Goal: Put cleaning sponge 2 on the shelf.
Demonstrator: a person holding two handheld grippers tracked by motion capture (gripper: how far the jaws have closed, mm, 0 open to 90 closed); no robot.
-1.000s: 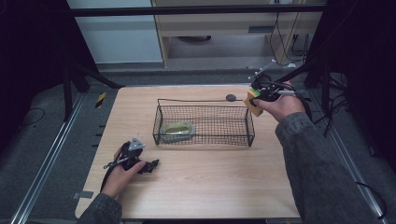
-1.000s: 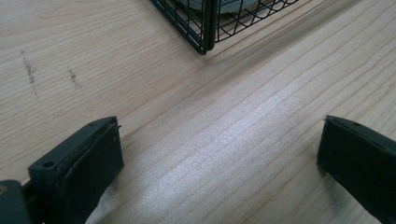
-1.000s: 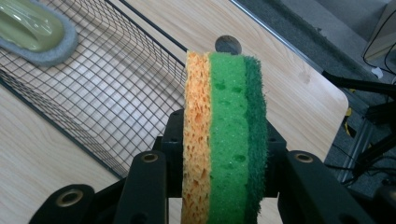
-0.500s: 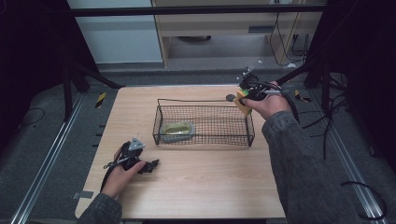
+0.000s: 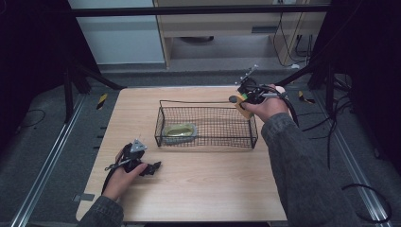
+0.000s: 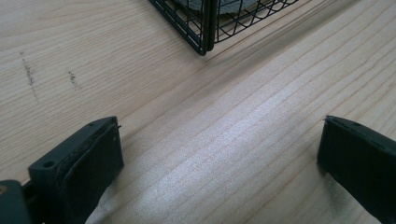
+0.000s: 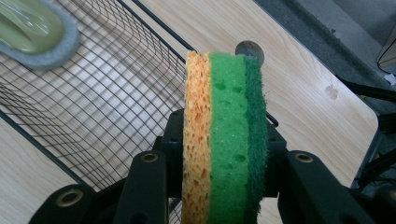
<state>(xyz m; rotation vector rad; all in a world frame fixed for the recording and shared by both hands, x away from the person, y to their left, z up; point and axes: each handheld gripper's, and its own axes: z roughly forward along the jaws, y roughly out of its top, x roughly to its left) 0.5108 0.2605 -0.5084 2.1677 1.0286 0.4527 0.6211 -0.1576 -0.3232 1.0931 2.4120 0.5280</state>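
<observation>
Resting on pale wood table (image 5: 208,189), left gripper (image 5: 150,168) apart — right gripper (image 5: 242,100) clamping sponge (image 7: 224,140), dark room.

Wooden table (image 5: 198,189) — wire basket (image 5: 208,142) on it

sponge (image 7: 224,140) bottom cut off

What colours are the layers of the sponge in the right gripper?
Orange, light green and dark green on the sponge, clearest in the right gripper view.
</observation>
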